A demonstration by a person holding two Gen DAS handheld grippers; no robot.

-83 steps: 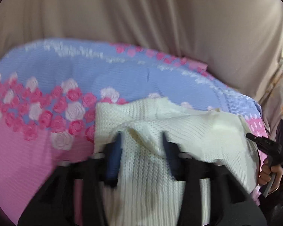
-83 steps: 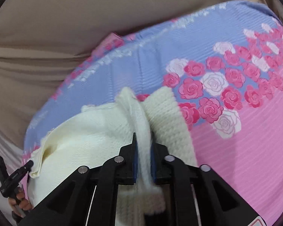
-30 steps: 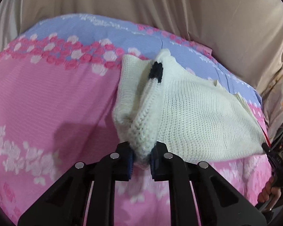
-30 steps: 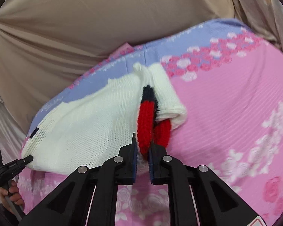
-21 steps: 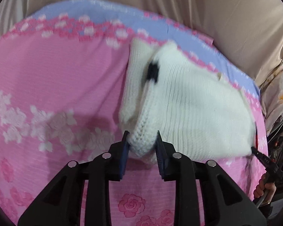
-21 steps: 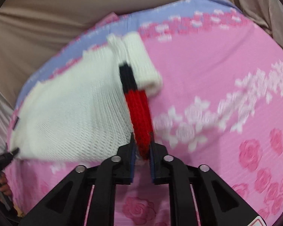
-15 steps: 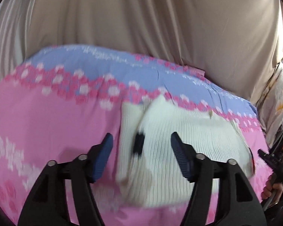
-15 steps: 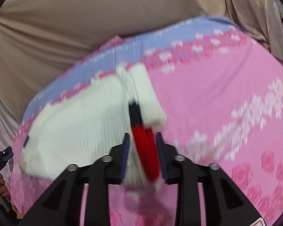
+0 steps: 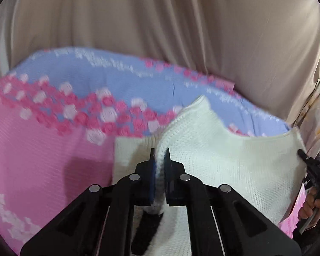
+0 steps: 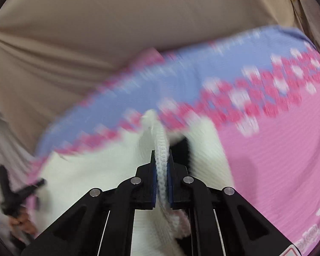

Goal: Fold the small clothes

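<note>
A small cream knitted sweater (image 9: 234,160) lies on a pink and blue floral bedspread (image 9: 42,149). My left gripper (image 9: 159,160) is shut on a raised fold of the sweater's knit near its left side; a dark band of the garment hangs below the jaws. My right gripper (image 10: 161,164) is shut on a thick cream knit edge of the same sweater (image 10: 96,170), held up off the bed. Each view shows the other gripper at its edge, the right one (image 9: 309,166) and the left one (image 10: 21,192). The right wrist view is blurred.
A beige curtain (image 9: 160,32) hangs close behind the bed's far edge. A floral cloth (image 9: 317,117) hangs at the right. A hand (image 9: 311,209) holds the other gripper's handle at the right edge. Bare pink bedspread (image 10: 277,160) lies on the sweater's right.
Both grippers let go of the sweater about half a second ago, opened, moved forward over it, and have shut again on raised folds of its cream knit. The red band is out of sight.
</note>
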